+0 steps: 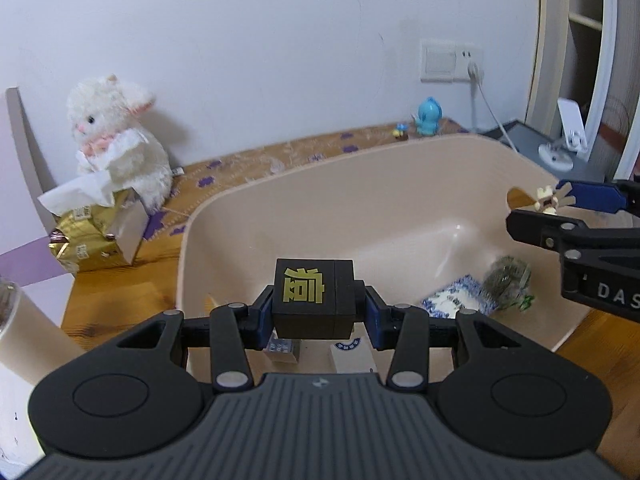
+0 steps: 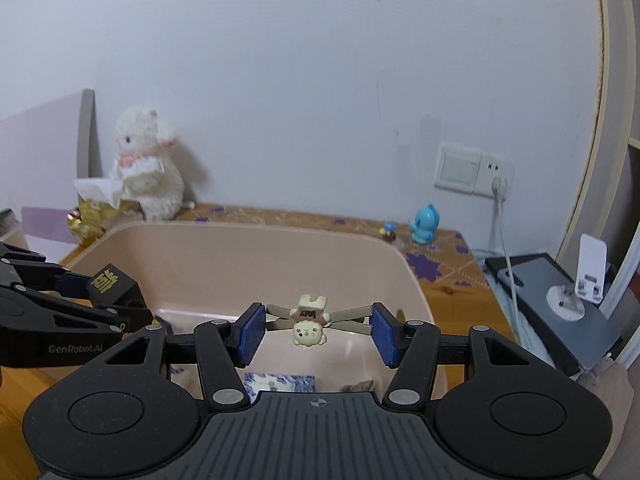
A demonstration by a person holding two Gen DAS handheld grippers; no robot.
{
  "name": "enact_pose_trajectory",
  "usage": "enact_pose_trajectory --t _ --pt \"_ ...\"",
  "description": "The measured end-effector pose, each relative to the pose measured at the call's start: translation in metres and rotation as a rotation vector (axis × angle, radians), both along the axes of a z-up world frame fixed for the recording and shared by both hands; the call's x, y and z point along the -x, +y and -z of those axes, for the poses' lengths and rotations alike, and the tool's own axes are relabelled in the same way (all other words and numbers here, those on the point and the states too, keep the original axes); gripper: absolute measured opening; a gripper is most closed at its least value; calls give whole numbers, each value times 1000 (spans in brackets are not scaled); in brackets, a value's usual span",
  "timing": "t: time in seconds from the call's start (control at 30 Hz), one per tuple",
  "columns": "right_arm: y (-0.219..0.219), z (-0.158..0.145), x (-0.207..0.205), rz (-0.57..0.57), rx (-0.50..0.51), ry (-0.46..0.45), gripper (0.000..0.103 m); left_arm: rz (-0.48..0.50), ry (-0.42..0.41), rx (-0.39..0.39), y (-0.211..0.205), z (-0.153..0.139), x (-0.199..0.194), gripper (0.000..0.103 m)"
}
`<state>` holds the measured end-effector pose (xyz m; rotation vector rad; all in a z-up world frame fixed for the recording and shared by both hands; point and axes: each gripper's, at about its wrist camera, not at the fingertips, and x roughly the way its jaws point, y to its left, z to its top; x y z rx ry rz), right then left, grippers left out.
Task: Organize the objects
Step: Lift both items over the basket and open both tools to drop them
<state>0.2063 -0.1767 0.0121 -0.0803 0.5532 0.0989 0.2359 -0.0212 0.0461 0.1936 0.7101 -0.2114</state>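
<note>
My left gripper point(image 1: 314, 312) is shut on a black cube point(image 1: 312, 298) with a gold character, held over the near side of a beige plastic bin point(image 1: 360, 184). My right gripper point(image 2: 316, 332) is shut on a small cream figurine clip point(image 2: 309, 322) with grey prongs, hanging upside down over the same bin point(image 2: 248, 248). From the left wrist view the right gripper point(image 1: 560, 204) and the clip point(image 1: 550, 199) show at the bin's right rim. The right wrist view shows the left gripper's fingers point(image 2: 76, 312) with the cube point(image 2: 114, 286) at the bin's left side.
Inside the bin lie a blue-and-white packet point(image 1: 452, 300), a greenish wrapped item point(image 1: 508, 280) and small boxes point(image 1: 352, 354). On the wooden table stand a white plush rabbit point(image 1: 116, 140), a gold tissue pack point(image 1: 94, 236), a blue bird toy point(image 1: 430, 116) and a tiny figure point(image 1: 400, 131). A wall socket point(image 1: 452, 60) and cable are behind.
</note>
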Motion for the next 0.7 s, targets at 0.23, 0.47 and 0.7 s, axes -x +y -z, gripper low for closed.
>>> enact_pose_trajectory --t 0.23,0.47,0.7 --pt "1 21 -10 11 32 75 54 -3 53 -27 -4 16 -9 47" --pt "0 16 -1 17 27 51 66 -30 49 -15 -2 7 -6 66" --pt "-6 -8 28 17 24 -31 86 -43 0 12 2 -13 14 74"
